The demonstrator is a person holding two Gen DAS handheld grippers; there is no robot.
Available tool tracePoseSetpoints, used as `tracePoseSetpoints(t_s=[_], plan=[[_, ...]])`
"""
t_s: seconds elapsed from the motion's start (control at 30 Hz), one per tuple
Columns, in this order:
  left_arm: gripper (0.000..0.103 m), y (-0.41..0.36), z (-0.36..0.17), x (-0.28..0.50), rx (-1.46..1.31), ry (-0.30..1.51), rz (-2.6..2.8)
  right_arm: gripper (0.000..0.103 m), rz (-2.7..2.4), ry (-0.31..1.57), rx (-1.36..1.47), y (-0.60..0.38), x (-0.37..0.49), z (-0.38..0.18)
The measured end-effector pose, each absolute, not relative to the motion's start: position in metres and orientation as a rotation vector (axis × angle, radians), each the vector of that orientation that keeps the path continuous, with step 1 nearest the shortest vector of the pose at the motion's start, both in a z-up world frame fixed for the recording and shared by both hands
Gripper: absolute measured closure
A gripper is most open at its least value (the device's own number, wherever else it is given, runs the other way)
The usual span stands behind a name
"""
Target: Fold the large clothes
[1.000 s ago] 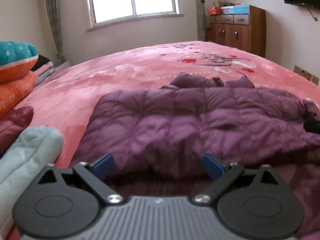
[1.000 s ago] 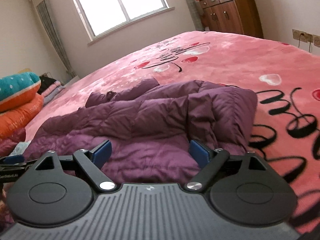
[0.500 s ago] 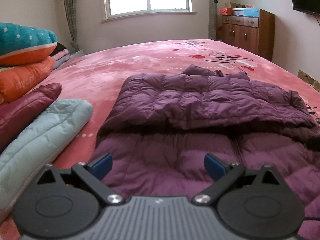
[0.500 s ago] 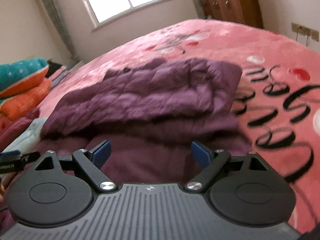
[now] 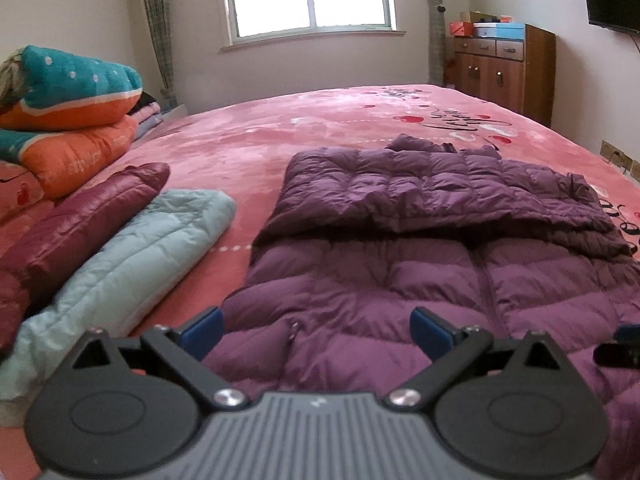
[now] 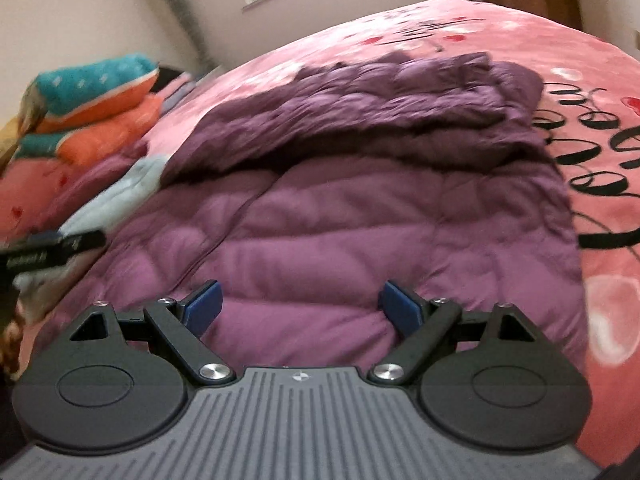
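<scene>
A purple puffer jacket point(image 5: 432, 240) lies on the pink bed, its far part folded toward me over the near part; it also fills the right wrist view point(image 6: 352, 184). My left gripper point(image 5: 316, 330) is open and empty above the jacket's near edge. My right gripper point(image 6: 302, 308) is open and empty above the jacket's near right part. The right gripper's tip shows at the right edge of the left wrist view point(image 5: 618, 344). The left gripper's tip shows at the left edge of the right wrist view point(image 6: 52, 250).
A folded pale blue jacket point(image 5: 120, 276) and a dark red one point(image 5: 76, 220) lie left of the purple jacket. Stacked orange and teal quilts point(image 5: 68, 120) sit beyond them. A wooden cabinet point(image 5: 504, 68) stands by the far wall. The pink bedspread point(image 5: 260, 140) extends far back.
Both grippers have pulled back toward me from the fold line and risen. More of the jacket's near half shows. The jaws have stayed open.
</scene>
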State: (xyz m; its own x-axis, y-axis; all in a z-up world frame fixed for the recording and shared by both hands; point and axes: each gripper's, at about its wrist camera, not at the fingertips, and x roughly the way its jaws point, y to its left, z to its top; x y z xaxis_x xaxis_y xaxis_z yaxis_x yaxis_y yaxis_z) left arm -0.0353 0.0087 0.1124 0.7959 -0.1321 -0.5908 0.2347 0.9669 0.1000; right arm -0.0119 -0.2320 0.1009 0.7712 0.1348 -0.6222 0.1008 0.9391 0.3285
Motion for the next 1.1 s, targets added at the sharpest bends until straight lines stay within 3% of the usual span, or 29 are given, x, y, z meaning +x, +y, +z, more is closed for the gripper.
tracePoseSetpoints(t_s=[1.1], plan=[[0.002, 0.072, 0.127, -0.091, 0.114, 0.589, -0.072, 0.0, -0.01, 0.643, 0.142, -0.183, -0.053, 0.122]])
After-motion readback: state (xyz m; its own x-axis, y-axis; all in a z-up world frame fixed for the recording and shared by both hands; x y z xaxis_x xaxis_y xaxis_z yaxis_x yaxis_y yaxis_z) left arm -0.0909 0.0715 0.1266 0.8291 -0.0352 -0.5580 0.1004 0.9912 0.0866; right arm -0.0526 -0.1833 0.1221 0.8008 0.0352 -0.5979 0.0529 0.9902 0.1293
